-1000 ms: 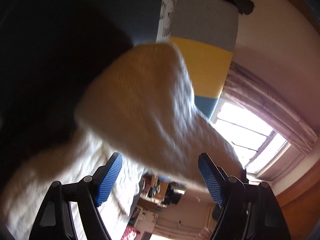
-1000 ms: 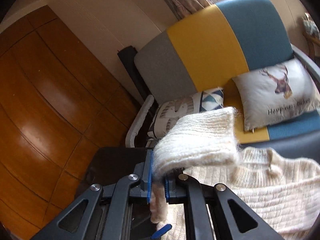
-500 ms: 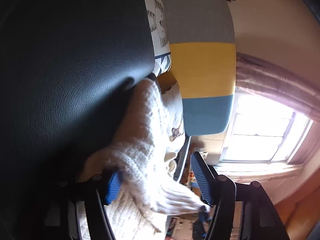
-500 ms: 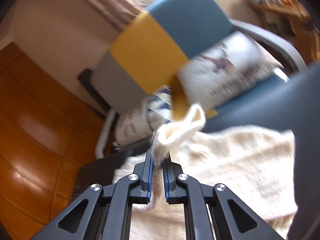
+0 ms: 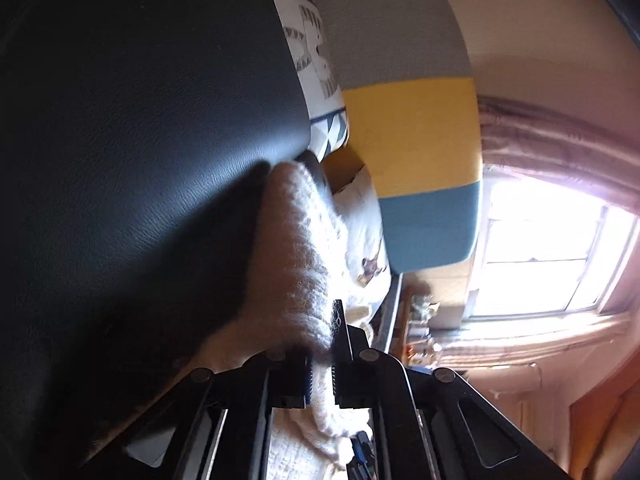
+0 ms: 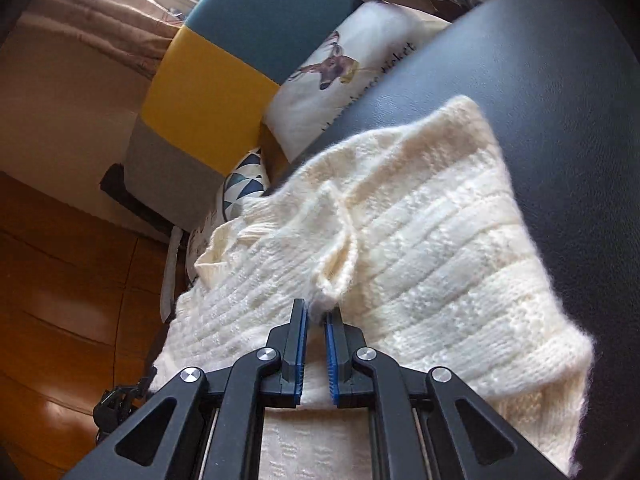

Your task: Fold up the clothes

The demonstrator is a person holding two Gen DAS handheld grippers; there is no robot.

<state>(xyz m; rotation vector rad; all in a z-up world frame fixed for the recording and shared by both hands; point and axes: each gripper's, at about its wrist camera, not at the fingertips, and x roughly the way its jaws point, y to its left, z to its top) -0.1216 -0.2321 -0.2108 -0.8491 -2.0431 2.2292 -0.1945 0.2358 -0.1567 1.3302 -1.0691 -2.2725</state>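
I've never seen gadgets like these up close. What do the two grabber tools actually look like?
Both look the same. The left gripper and the right gripper are matte black frames of angular linkage bars with triangular cut-outs, joined by round silver bolts. Each ends in two narrow black fingers lined with ridged bright blue pads. No cables, labels or sleeves show in either view.

Grey-yellow-blue sofa point(image 6: 208, 92), deer cushion point(image 6: 340, 80), bright window point(image 5: 552, 248), black leather surface point(image 6: 540, 92).
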